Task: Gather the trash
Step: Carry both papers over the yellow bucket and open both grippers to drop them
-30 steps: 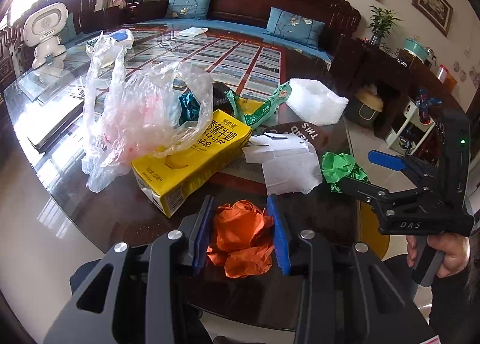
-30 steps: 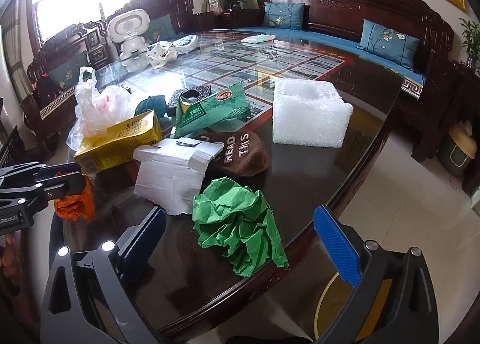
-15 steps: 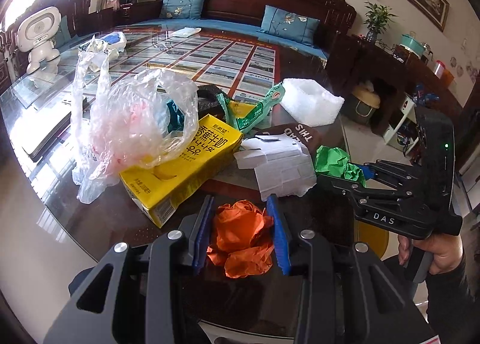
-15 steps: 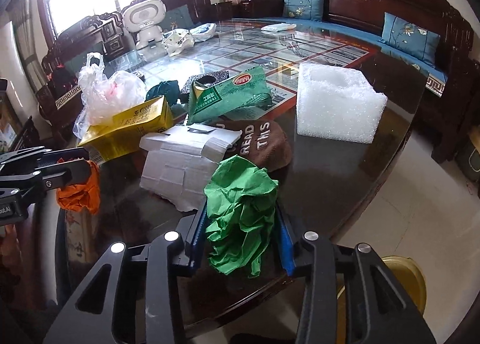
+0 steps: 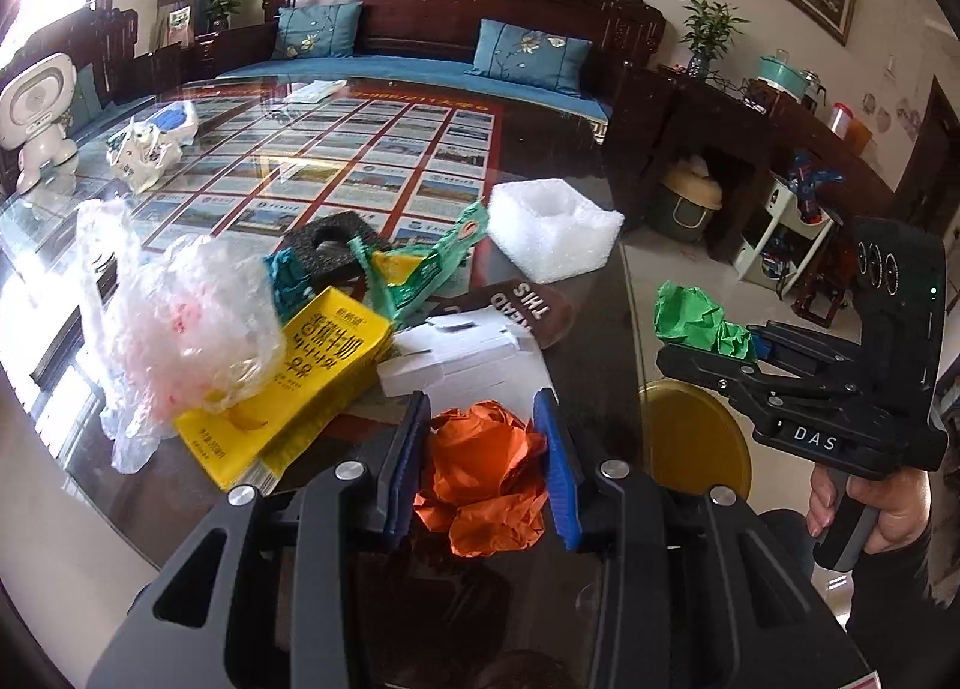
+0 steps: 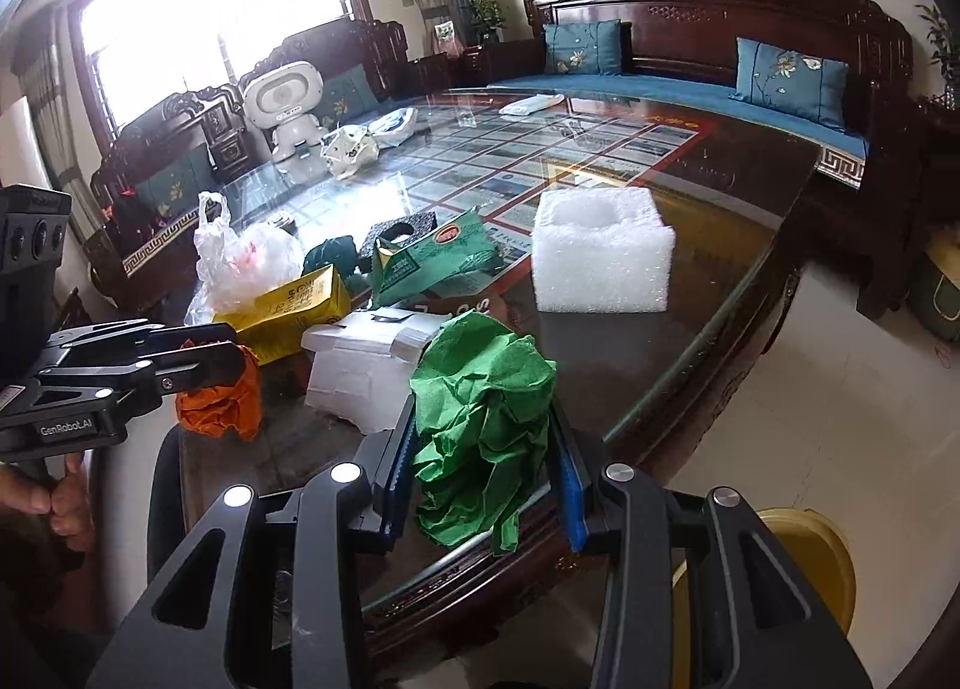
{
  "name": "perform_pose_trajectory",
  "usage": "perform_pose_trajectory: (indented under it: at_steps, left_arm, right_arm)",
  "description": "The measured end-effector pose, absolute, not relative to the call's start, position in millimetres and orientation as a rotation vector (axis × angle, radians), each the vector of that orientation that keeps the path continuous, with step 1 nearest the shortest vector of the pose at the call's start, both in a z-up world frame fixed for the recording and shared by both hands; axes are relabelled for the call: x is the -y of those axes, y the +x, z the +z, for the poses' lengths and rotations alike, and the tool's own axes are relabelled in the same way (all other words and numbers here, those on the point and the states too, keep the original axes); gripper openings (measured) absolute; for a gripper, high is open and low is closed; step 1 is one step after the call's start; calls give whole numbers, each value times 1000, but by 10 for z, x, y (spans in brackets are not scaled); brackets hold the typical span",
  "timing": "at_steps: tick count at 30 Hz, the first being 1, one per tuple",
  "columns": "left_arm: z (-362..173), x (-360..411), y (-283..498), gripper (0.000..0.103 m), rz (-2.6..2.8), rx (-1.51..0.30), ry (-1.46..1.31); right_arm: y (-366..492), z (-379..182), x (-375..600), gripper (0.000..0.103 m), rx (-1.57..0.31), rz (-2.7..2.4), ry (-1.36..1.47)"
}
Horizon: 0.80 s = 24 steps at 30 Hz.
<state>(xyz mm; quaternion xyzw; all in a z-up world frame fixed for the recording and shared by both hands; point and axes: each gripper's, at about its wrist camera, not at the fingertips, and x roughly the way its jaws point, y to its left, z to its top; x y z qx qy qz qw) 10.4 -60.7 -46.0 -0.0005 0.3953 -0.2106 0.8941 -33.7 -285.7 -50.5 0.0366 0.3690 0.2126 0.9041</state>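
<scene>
The left gripper [image 5: 485, 464] clamps a crumpled orange paper wad [image 5: 483, 476] between its blue pads over the near edge of the glass-topped table [image 5: 576, 245], while the right gripper [image 6: 489, 473] grips a crumpled green paper wad [image 6: 483, 425], held clear of the tabletop beyond the table's near edge. From the left wrist camera, the right gripper sits at 3 o'clock, the green wad above a round yellow bin [image 5: 696, 443] on the floor. More trash lies on the table: a yellow carton [image 5: 288, 389] at 10 o'clock of the orange wad, partly under a clear plastic bag [image 5: 180, 329]; folded white paper [image 5: 462, 359] at 12 o'clock; a green snack wrapper [image 5: 432, 263] and a white foam block [image 5: 552, 230] farther back.
</scene>
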Motion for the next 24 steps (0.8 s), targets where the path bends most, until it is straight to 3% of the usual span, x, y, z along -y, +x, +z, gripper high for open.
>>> perform_pose_trajectory:
  at_steps: [10,24]
  left_arm:
    - [-428,1706,220,37,-666,-825,88]
    - [-960,3444,342,38,-908,-974,276]
  right_arm:
    - [-722,-419,3761,39,-751,248,84]
    - [-1091,-995,5020,39,-894,42,165]
